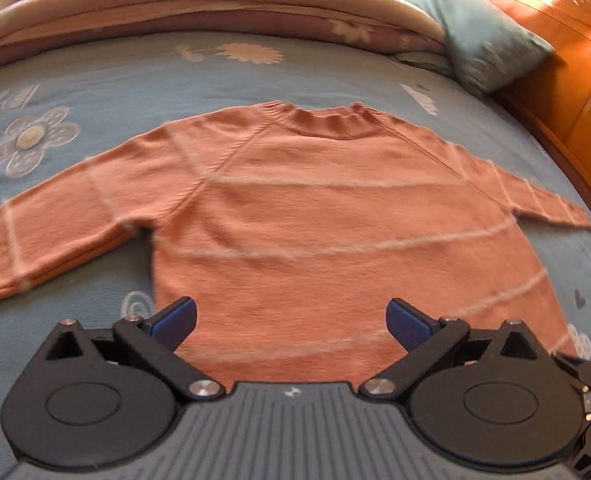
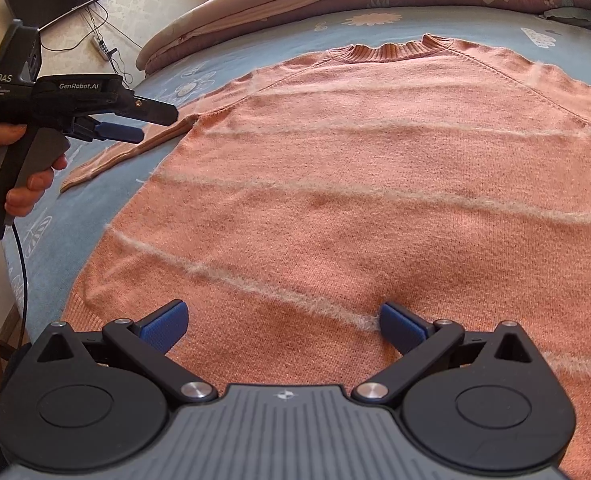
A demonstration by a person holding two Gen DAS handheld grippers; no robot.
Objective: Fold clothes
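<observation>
Clearly, I can read "GenRobot.AI" and "DAS" on the left gripper (image 2: 121, 133), gripped by a hand (image 2: 13, 168) at the left of my right wrist view; smaller print under "DAS" is too fine to read. Its jaws stand wide apart above the hem of the orange striped sweater (image 1: 315, 208). My right gripper (image 2: 282, 326) is likewise spread, empty, over the hem. That sweater lies flat, sleeves out, collar away from me, on the blue floral bedspread (image 1: 107, 80).

The right gripper (image 2: 283, 326), its fingers spread, hovers over the flat orange sweater's (image 2: 375, 200) hem on the blue bedspread (image 2: 55, 240).
</observation>
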